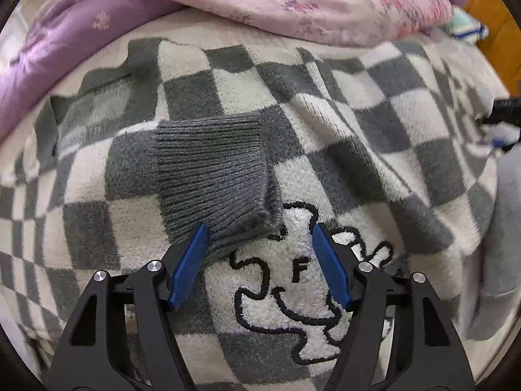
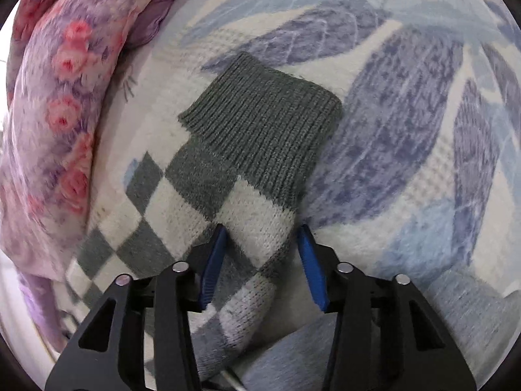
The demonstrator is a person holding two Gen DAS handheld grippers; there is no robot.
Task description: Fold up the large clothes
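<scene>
A grey-and-white checkered sweater [image 1: 293, 104] lies spread on the bed. One sleeve is folded across its body, and its ribbed grey cuff [image 1: 211, 176] rests beside a white fuzzy cartoon patch [image 1: 293, 280]. My left gripper [image 1: 259, 241] is open just above the end of that cuff and the patch. In the right wrist view the other sleeve [image 2: 228, 215] lies on the bedsheet with its ribbed grey cuff [image 2: 263, 130] pointing away. My right gripper [image 2: 262, 238] is open, its blue fingers [image 2: 215, 260] on either side of the sleeve.
A pink floral quilt [image 1: 309, 0] and purple bedding [image 1: 65, 42] are bunched at the far side. The same quilt [image 2: 58, 114] fills the left of the right wrist view. A blue leaf-print bedsheet [image 2: 407, 130] covers the bed. Grey-blue fabric [image 2: 456, 309] lies at lower right.
</scene>
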